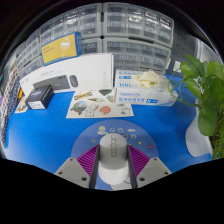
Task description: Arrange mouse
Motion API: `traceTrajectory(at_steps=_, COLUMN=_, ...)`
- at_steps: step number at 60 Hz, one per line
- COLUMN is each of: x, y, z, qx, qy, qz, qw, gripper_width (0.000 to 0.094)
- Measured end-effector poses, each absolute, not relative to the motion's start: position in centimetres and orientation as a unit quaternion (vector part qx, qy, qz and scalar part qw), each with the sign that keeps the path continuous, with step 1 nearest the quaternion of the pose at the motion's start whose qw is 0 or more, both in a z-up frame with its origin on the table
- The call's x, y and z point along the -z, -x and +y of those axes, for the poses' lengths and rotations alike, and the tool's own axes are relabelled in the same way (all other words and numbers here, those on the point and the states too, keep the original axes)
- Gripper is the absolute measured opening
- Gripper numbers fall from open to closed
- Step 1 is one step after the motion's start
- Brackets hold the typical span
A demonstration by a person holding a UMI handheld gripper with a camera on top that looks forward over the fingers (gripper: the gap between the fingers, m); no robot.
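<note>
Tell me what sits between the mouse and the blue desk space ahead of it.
Nothing visible does. The mouse sits between the gripper fingers, whose pads flank it closely; whether they press it is unclear. Ahead lies bare blue desk up to the paper sheet and the box beyond.

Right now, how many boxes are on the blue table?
3. A long white box lies at the back, a tissue box is beside it near the plant, and a small black box sits at the other end. More may be hidden.
</note>
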State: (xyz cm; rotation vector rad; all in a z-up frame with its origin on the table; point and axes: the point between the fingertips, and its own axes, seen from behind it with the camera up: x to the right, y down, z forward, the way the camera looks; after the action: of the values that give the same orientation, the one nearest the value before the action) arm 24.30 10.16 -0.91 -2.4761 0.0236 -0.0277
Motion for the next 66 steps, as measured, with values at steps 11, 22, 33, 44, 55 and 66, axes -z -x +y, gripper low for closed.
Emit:
traceTrajectory(at_steps=11, x=-1.2, y=-24.3, z=9.9, qx=0.040, qy=0.948, qz=0.001, qw=0.316, gripper_width=0.0875)
traceTrajectory(at_steps=22, x=-7.9, y=-22.0, z=10.1, qx=0.035, qy=0.933, qz=0.008, qw=0.359, gripper_width=0.0866)
traceTrajectory(at_steps=33, x=-13.9, y=-19.5, z=9.5, qx=0.027, qy=0.914, qz=0.017, qw=0.405, gripper_width=0.0868)
traceTrajectory(at_steps=44, x=-16.8, y=-17.8, z=8.8, qx=0.014, qy=0.902, qz=0.032, qw=0.431, gripper_width=0.0867)
traceTrajectory(at_steps=55, x=-17.0, y=-17.0, z=7.9, qx=0.017, qy=0.902, qz=0.027, qw=0.430, gripper_width=0.0872)
traceTrajectory(at_steps=66, x=-17.0, y=-16.0, z=7.6, qx=0.015, qy=0.903, qz=0.020, qw=0.428, gripper_width=0.0871)
